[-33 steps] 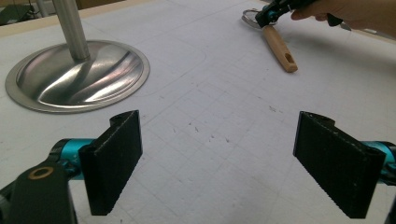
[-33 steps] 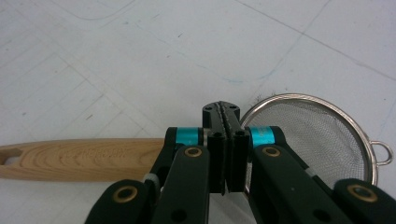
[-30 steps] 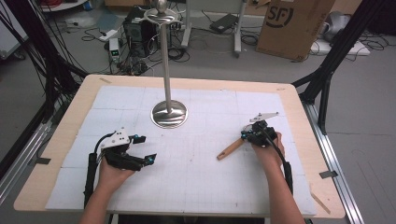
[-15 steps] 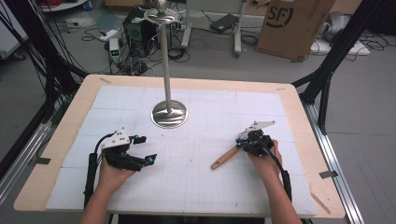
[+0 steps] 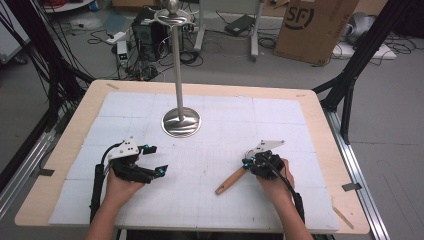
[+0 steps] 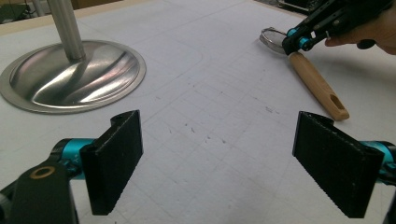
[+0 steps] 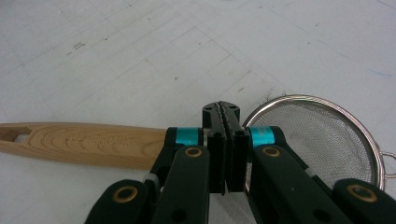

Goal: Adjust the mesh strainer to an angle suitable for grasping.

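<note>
A small strainer with a wooden handle [image 5: 231, 181] lies on the white gridded mat at the near right. My right gripper [image 5: 248, 163] is shut where the handle [image 7: 93, 144] meets the wire mesh bowl [image 7: 317, 135]; its jaws [image 7: 225, 112] press together and hide the thin neck under them. My left gripper [image 5: 156, 160] rests at the near left, open with nothing between its pads [image 6: 116, 158]. In the left gripper view the strainer [image 6: 317, 86] and my right gripper [image 6: 294, 42] sit at the upper right.
A metal stand with a round base [image 5: 181, 121] and a tall pole rises at the mat's back middle, its base [image 6: 70, 74] close ahead-left of my left gripper. The wooden table rim [image 5: 65, 150] frames the mat. Cables and a cardboard box [image 5: 312, 25] lie on the floor behind.
My right hand has moved toward the near left, and the strainer has come along with it. My left hand and gripper have stayed put.
</note>
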Action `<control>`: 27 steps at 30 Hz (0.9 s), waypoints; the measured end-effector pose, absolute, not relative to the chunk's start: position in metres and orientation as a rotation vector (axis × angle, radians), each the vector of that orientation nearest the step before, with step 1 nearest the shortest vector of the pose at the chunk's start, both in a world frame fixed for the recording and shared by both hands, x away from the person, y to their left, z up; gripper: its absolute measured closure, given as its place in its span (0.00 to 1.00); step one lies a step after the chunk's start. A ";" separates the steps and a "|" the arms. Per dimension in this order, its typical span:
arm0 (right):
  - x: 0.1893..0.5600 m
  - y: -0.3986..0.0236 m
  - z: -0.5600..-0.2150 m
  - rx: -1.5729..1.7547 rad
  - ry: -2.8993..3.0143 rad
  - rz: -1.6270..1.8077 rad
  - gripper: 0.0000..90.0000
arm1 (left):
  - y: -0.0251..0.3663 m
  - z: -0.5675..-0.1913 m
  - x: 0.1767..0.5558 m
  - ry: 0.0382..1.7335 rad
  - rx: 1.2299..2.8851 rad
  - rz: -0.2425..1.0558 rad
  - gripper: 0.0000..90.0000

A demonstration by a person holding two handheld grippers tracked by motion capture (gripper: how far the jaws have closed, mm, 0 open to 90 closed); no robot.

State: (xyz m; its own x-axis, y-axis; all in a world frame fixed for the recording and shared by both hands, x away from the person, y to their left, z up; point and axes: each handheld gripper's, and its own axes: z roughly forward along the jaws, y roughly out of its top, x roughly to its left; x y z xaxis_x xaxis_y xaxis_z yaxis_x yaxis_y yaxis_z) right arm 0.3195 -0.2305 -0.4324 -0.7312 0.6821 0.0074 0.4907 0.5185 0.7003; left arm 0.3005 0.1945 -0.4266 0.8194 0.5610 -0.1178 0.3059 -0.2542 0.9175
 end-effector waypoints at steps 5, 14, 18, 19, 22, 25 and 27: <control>0.314 -0.233 -0.423 0.942 2.482 1.101 1.00 | 0.195 -0.427 0.301 0.661 1.856 0.277 0.19; 0.280 -0.208 -0.419 0.695 2.655 1.122 0.99 | 0.196 -0.428 0.302 0.663 1.860 0.279 0.19; 0.274 -0.199 -0.423 0.640 2.707 1.120 0.99 | 0.196 -0.427 0.301 0.666 1.856 0.283 0.19; 0.271 -0.193 -0.427 0.631 2.735 1.107 0.99 | 0.196 -0.427 0.301 0.665 1.856 0.281 0.19; 0.271 -0.187 -0.432 0.612 2.759 1.105 0.99 | 0.196 -0.427 0.301 0.665 1.856 0.282 0.19; 0.272 -0.183 -0.434 0.618 2.757 1.110 0.99 | 0.197 -0.428 0.302 0.667 1.859 0.283 0.19; 0.276 -0.181 -0.434 0.643 2.751 1.116 0.99 | 0.196 -0.428 0.302 0.664 1.862 0.281 0.19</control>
State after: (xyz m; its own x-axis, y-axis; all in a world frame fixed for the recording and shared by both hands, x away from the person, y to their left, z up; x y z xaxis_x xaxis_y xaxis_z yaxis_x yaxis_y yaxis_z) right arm 0.2756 -0.1807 -0.4343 -0.9052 0.4206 0.0609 0.3442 0.6414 0.6856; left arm 0.3021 0.1964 -0.4282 0.8158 0.5664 -0.1170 0.3095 -0.2566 0.9156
